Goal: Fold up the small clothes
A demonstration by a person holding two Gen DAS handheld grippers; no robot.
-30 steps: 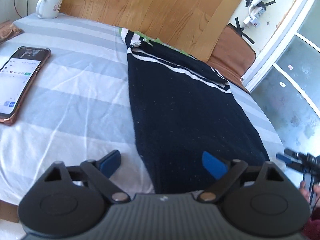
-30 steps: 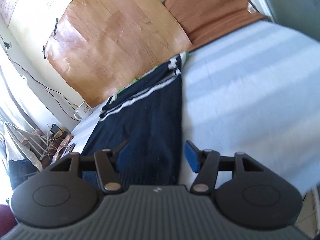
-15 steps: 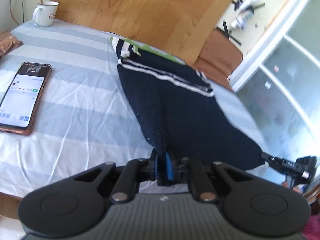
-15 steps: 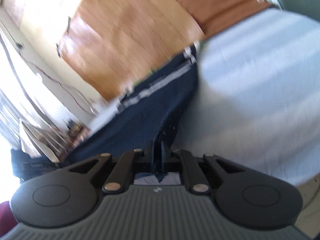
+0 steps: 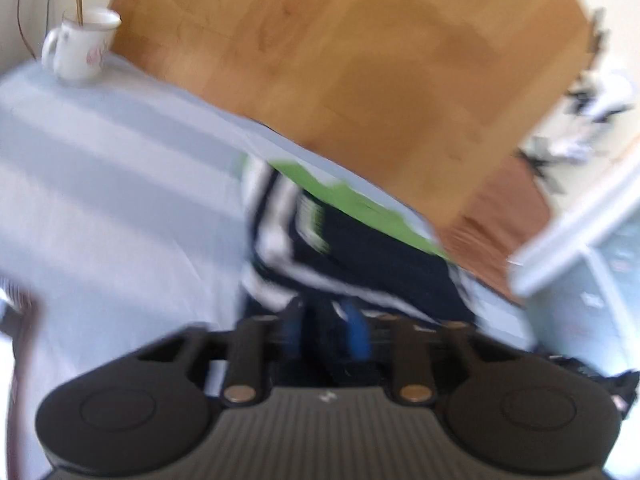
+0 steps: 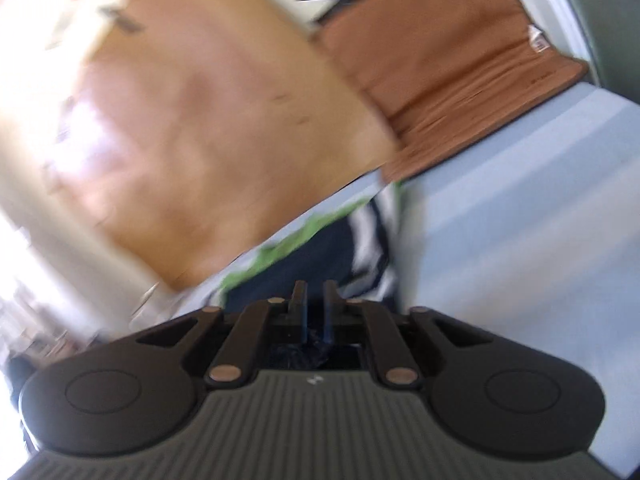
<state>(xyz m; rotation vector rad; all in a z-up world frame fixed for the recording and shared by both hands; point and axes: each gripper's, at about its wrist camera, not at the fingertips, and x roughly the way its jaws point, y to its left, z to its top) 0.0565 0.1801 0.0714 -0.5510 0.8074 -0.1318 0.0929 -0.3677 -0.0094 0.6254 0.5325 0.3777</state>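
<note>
A dark navy garment with white stripes and a green edge lies on the striped bedsheet. My left gripper is shut on its near hem, carried close to the striped far end. The garment also shows in the right wrist view. My right gripper is shut on the other near corner of the hem, just short of the white stripes. Both views are blurred by motion.
A white mug stands at the far left of the bed. A wooden board leans against the wall behind the bed. A brown cushion sits at the far right corner.
Both grippers shut on the garment's near hem, then moved forward with it toward the striped far end, doubling the garment over. The phone has left the left view.
</note>
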